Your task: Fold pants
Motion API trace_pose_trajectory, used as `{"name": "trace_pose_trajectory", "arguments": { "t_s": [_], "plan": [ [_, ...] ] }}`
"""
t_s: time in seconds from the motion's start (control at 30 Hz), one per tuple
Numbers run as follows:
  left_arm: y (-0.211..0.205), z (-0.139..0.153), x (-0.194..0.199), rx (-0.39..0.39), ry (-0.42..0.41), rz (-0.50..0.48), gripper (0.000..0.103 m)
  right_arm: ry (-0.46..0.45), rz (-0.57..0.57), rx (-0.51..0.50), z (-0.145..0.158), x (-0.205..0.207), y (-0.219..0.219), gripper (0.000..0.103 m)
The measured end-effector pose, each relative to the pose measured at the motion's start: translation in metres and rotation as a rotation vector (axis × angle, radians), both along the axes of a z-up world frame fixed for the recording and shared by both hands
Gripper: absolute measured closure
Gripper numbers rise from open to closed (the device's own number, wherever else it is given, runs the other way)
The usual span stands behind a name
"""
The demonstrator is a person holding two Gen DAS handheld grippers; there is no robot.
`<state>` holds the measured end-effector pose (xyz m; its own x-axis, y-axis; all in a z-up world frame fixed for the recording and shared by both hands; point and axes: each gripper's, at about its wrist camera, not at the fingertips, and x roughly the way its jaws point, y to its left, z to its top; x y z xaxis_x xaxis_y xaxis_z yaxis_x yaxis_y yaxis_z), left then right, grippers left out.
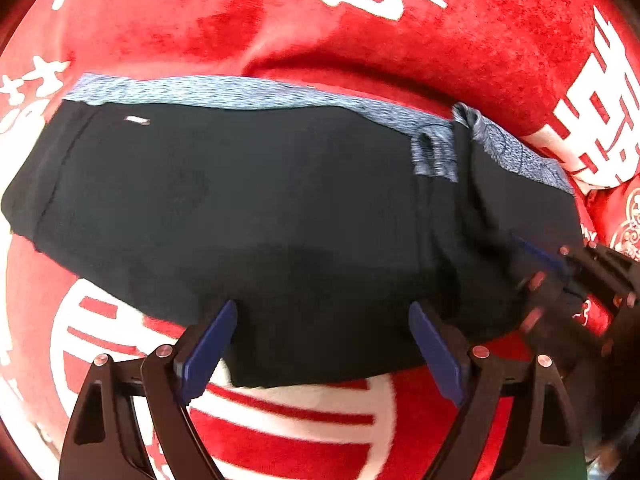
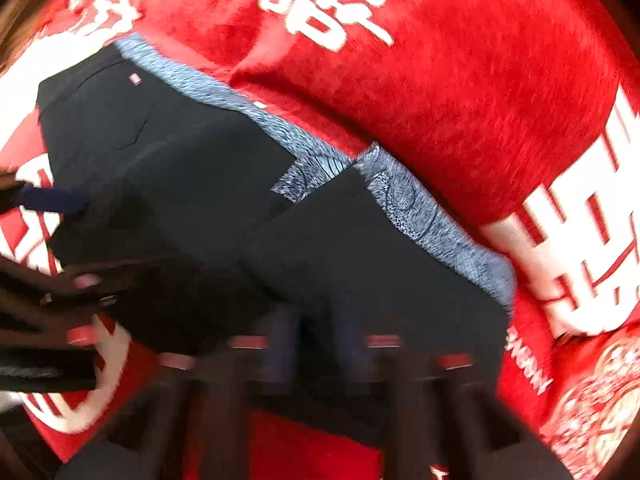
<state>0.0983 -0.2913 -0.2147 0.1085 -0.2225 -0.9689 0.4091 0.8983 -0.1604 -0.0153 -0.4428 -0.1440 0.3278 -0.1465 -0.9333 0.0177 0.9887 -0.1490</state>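
Left gripper (image 1: 322, 322): angled steeply down, fingers spread over black pants (image 1: 260, 200) edge. Right gripper (image 2: 316, 344): angled steeply down, blurred, fingers pinching pants fabric.

Black pants (image 1: 256, 208), folded into a compact, roughly rectangular bundle. Lying flat across a red cloth (image 1: 460, 52) printed with large white characters. Long side running left to right in the left wrist view, slanting from upper left to lower right in the right wrist view. Blue-grey mottled inner fabric (image 1: 224, 92) showing as a band along the far edge, with 1 flap of it turned over onto the black near the right end. Small pale label (image 1: 137, 121) near the far left corner. Faint seam line curving down the left part. Surface mostly smooth, slightly bunched toward the right end.
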Motion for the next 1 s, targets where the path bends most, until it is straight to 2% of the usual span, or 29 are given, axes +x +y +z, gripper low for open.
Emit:
{"name": "trace_pose_trajectory", "arguments": {
  "t_s": [0.1,0.2,0.3,0.37,0.4,0.5,0.57,0.6,0.63,0.7,0.73,0.83,0.9,1.0],
  "plan": [
    [0.013,-0.001,0.005,0.027,0.010,0.005,0.014,-0.071,-0.031,0.055,0.033,-0.006,-0.010,0.097],
    [0.026,0.002,0.009,0.038,0.004,0.031,0.014,-0.087,0.017,0.097,0.054,-0.019,0.001,0.097],
    [0.035,0.001,0.010,0.057,-0.006,0.063,0.014,-0.031,0.071,0.110,0.039,-0.029,0.026,0.097],
    [0.037,-0.002,0.009,0.075,-0.003,0.077,0.014,0.038,0.093,0.095,0.006,-0.027,0.037,0.097],
    [0.037,-0.003,0.009,0.083,-0.001,0.079,0.014,0.055,0.091,0.088,-0.005,-0.026,0.040,0.094],
    [0.035,0.002,0.011,0.092,-0.018,0.072,0.014,0.011,0.074,0.104,0.007,-0.028,0.036,0.088],
    [0.029,0.011,0.012,0.094,-0.037,0.052,0.014,-0.011,0.040,0.247,0.028,-0.036,0.017,0.068],
    [0.023,0.013,0.016,0.094,-0.044,0.041,0.014,-0.041,0.004,0.324,0.040,-0.044,0.002,0.049],
    [0.016,0.017,0.020,0.088,-0.049,0.033,0.014,-0.070,-0.029,0.365,0.048,-0.050,-0.011,0.041],
    [-0.005,0.029,0.026,0.052,-0.063,0.012,0.014,-0.110,-0.152,0.416,0.059,-0.061,-0.056,0.041],
    [-0.012,0.034,0.028,0.038,-0.066,0.002,0.014,-0.119,-0.250,0.446,0.059,-0.067,-0.088,0.041],
    [-0.057,0.043,0.031,-0.005,-0.068,-0.058,0.014,-0.121,-0.512,0.547,0.035,-0.080,-0.170,0.041],
    [-0.085,0.043,0.029,-0.020,-0.074,-0.095,0.014,-0.093,-0.604,0.643,0.010,-0.087,-0.206,0.042],
    [-0.131,0.032,0.028,-0.042,-0.069,-0.157,0.014,-0.037,-0.654,0.881,-0.033,-0.094,-0.231,0.053]
  ]
}}
